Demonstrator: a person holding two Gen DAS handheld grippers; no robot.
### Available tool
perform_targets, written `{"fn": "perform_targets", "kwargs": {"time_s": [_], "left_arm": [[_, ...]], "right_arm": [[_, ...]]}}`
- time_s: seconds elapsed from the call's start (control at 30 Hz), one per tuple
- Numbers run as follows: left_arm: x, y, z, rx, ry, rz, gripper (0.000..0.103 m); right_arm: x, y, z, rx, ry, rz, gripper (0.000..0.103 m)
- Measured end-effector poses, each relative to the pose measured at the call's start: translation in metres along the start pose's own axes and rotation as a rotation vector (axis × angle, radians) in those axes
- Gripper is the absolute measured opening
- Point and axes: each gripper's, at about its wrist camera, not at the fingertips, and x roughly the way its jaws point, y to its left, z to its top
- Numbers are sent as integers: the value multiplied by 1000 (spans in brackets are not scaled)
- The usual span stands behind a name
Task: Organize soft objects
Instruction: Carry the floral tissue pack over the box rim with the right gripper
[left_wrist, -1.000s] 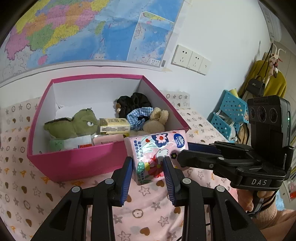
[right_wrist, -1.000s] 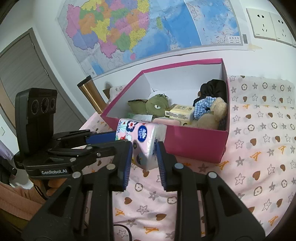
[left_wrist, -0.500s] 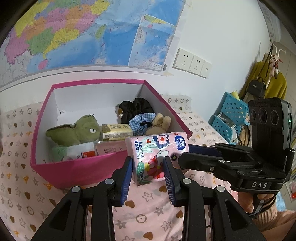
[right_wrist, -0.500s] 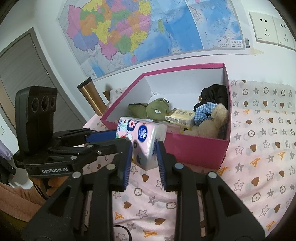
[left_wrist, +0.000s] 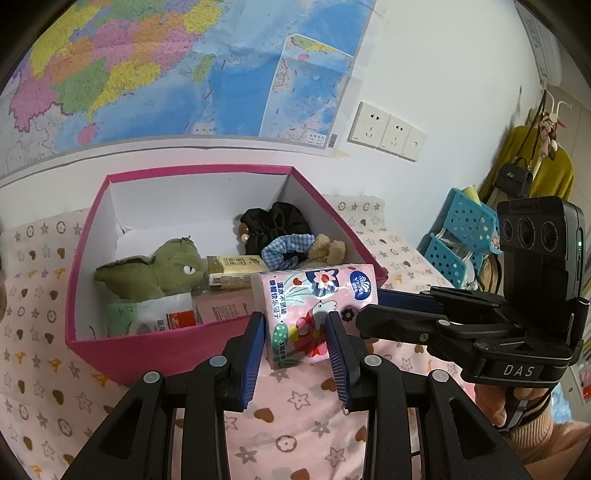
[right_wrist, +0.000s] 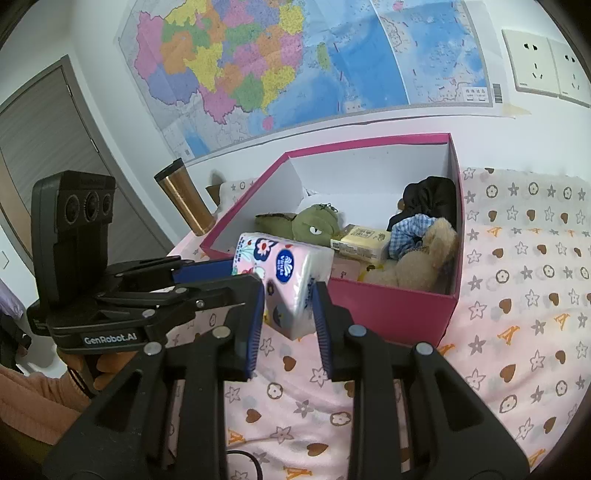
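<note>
A pink flower-printed tissue pack (left_wrist: 317, 306) (right_wrist: 288, 273) hangs in the air just before the front wall of the pink box (left_wrist: 147, 347) (right_wrist: 388, 310). My left gripper (left_wrist: 295, 325) is shut on the pack's near end. My right gripper (right_wrist: 288, 299) is shut on its other end and reaches in from the right in the left wrist view (left_wrist: 373, 310). The left gripper (right_wrist: 240, 273) comes in from the left in the right wrist view. In the box lie a green plush (left_wrist: 159, 269), a black scrunchie (left_wrist: 273, 225), a blue checked scrunchie (left_wrist: 288, 251), a tan teddy (right_wrist: 417, 266) and small tissue packs (left_wrist: 232, 271).
The box stands on a pink cloth with stars and hearts (right_wrist: 517, 295), against a wall with a map (left_wrist: 184, 74). A gold tumbler (right_wrist: 184, 199) stands left of the box. Blue plastic baskets (left_wrist: 458, 236) sit off the bed's right side. A hand holds each gripper.
The box sits slightly lower in both views than a second ago. Both grippers keep the same hold on the tissue pack.
</note>
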Motion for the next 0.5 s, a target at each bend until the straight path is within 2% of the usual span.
{"fn": "perform_targets", "kwargs": {"time_s": [0.5], "left_arm": [[2,0,6,10,-8,11,32]], "right_arm": [[2,-3,12,-2,-12,9,30]]}}
